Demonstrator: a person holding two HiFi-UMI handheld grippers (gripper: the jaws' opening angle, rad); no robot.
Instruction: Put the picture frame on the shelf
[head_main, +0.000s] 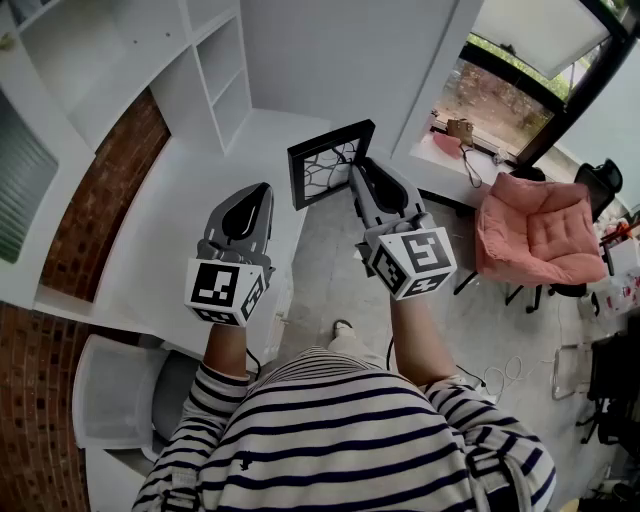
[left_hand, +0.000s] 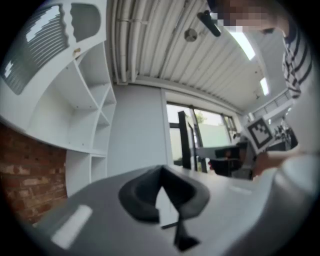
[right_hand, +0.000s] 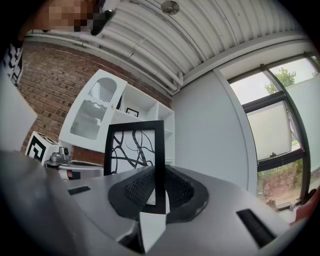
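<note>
The picture frame (head_main: 330, 163) is black, with a black-and-white branching pattern. My right gripper (head_main: 362, 172) is shut on its right edge and holds it upright in the air. In the right gripper view the frame (right_hand: 134, 150) rises out of the pads (right_hand: 180, 190), with the white shelf unit (right_hand: 146, 114) behind it. My left gripper (head_main: 255, 192) hangs to the left of the frame, apart from it, its jaws together and empty. The left gripper view shows the pads (left_hand: 137, 195) meeting at the tip, and the white shelf compartments (left_hand: 85, 110) stand at the left.
White shelves (head_main: 205, 70) stand at the far left above a white counter (head_main: 185, 235) and a brick wall (head_main: 105, 195). A small framed picture (right_hand: 132, 112) sits on a shelf. A pink cushioned chair (head_main: 540, 230) is at the right and a grey chair (head_main: 120, 390) at the lower left.
</note>
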